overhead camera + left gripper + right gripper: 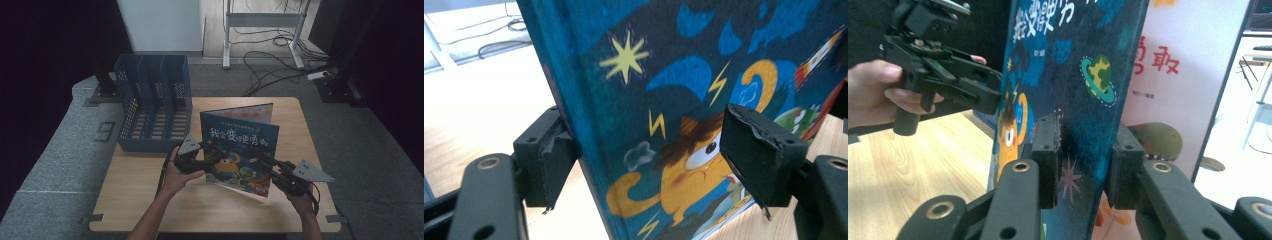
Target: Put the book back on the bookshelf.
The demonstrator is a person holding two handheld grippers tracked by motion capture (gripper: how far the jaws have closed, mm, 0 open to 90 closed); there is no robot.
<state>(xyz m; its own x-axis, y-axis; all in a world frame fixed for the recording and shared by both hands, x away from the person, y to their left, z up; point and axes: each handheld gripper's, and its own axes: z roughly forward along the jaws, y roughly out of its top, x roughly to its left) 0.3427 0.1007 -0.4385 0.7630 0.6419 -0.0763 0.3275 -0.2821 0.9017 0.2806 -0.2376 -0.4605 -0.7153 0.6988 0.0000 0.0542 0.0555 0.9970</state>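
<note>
We have the book (240, 150) upright mid-tabletop — right gripper (1083, 155) pinching its cover, left gripper (644, 155) gaping astride its spine edge — blue file rack (155, 102) at the far-left corner yet unfilled.

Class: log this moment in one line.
book upright, slightly open | left claw astride its spine | right claw astride its cover

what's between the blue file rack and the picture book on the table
Nothing: in the high view only a strip of bare wooden table separates the blue file rack from the picture book.
</note>
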